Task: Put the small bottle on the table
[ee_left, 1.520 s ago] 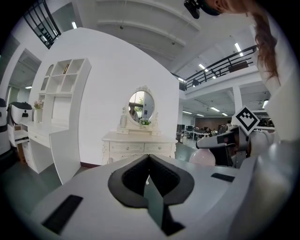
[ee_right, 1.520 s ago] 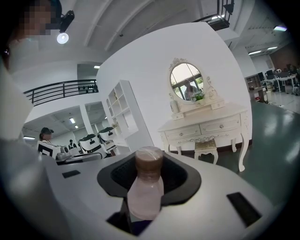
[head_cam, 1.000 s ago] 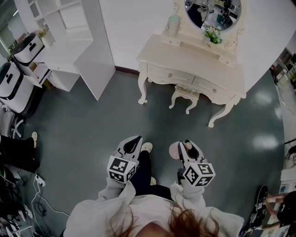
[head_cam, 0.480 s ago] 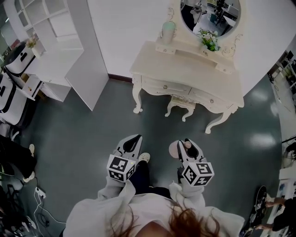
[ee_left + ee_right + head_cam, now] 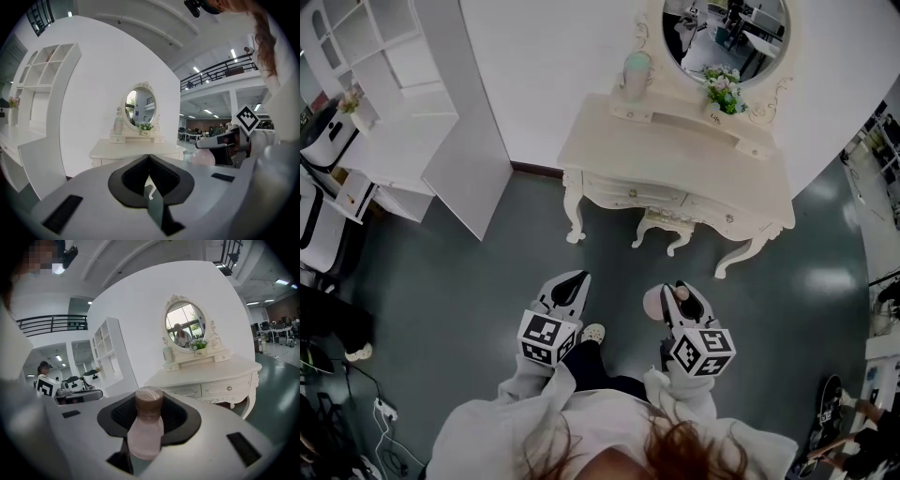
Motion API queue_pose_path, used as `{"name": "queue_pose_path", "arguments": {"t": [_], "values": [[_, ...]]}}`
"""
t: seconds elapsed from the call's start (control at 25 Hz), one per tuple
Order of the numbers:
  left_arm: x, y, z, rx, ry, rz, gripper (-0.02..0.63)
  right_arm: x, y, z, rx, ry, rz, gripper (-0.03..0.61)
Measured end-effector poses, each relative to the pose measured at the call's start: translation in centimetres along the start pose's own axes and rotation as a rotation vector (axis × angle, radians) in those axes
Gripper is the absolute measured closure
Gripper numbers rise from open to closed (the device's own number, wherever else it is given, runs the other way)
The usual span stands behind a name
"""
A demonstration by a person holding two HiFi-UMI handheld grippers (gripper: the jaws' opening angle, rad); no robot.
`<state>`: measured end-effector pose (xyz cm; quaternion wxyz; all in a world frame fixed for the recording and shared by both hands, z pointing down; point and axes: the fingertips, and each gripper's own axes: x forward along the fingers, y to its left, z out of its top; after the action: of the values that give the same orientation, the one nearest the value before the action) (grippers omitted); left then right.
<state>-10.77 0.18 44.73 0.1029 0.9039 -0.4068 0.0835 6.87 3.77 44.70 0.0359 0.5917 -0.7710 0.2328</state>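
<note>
Head view: left tool (image 5: 572,281) and right tool (image 5: 675,292) sit side by side, the dressing surface (image 5: 675,159) well ahead of both. Left gripper view: jaws are clenched together. Right gripper view: jaws grasp the small bottle (image 5: 146,427), pink with a brown cap.

No word, number or brand name can be read. In front of the dressing table (image 5: 675,159), the cubes on the left gripper (image 5: 573,284) and right gripper (image 5: 677,296) bear black-and-white square markers, patterns only; the small bottle (image 5: 146,427) shows no legible label
</note>
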Motion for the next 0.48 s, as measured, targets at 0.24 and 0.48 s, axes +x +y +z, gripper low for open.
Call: {"name": "queue_pose_path", "arguments": {"t": [0.24, 0.48], "values": [[2.2, 2.6, 1.0, 0.008, -0.009, -0.019, 0.598, 3.3, 0.0, 1.3, -0.014, -0.007, -0.010, 0.433], [4.1, 6.3, 2.0, 0.023, -0.029, -0.012, 0.598, 7.2, 0.6, 2.6, -0.018, -0.031, 0.001, 0.433]]}}
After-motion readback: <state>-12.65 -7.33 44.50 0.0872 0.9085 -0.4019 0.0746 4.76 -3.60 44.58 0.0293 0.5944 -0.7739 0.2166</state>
